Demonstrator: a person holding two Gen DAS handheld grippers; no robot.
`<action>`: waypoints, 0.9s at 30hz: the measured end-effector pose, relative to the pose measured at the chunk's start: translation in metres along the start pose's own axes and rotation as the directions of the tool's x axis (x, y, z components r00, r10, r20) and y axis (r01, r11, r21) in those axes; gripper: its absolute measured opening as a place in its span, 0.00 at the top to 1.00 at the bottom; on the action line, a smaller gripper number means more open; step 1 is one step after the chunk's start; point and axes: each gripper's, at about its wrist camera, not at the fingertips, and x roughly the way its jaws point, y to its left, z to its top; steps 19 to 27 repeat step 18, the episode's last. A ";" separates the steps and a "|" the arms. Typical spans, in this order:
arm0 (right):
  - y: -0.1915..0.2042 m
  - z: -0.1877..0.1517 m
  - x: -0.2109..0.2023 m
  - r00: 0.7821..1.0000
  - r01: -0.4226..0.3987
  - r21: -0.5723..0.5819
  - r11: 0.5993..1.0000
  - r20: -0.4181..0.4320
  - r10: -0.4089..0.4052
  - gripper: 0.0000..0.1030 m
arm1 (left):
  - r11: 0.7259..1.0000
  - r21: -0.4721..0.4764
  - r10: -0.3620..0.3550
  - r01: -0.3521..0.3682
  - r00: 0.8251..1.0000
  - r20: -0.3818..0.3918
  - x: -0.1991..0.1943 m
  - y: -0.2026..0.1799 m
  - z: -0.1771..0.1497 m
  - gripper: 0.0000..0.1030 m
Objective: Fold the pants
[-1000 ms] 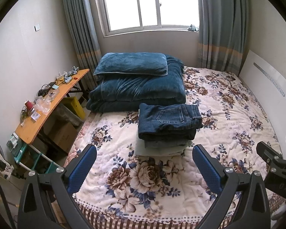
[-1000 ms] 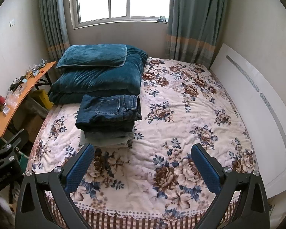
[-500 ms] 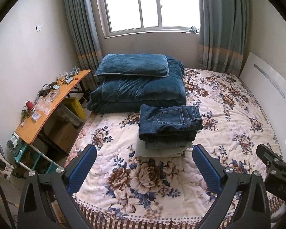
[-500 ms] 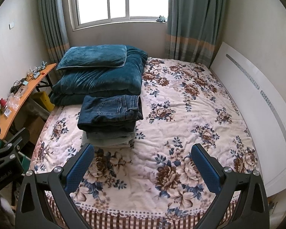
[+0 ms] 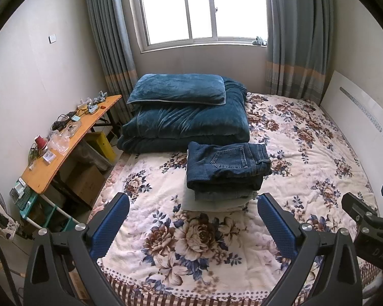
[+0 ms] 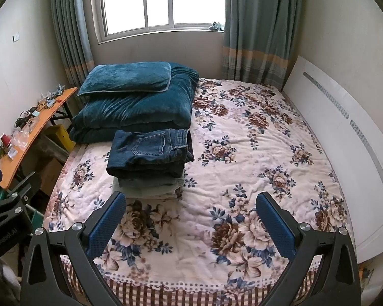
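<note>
Over the last second both views have drawn slightly nearer the bed (image 5: 319,153), while the folded stack has not been disturbed; the folding is judged finished. The left gripper (image 5: 192,219) and right gripper (image 6: 190,216) are held wide apart and empty above the floral bedspread's near edge. Dark denim pants (image 5: 227,164) lie squarely folded, back pocket uppermost, atop paler folded garments (image 5: 217,201), just before the teal quilt (image 5: 186,125).

Matt denim pants (image 5: 227,164) lie on a quilted, plush cloth bedspread (image 5: 319,158).
</note>
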 end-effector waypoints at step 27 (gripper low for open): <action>0.009 0.003 -0.001 1.000 -0.011 0.013 1.000 0.000 0.011 0.00 | 1.000 -0.003 0.006 -0.006 1.000 0.010 -0.005 0.002 0.005 0.00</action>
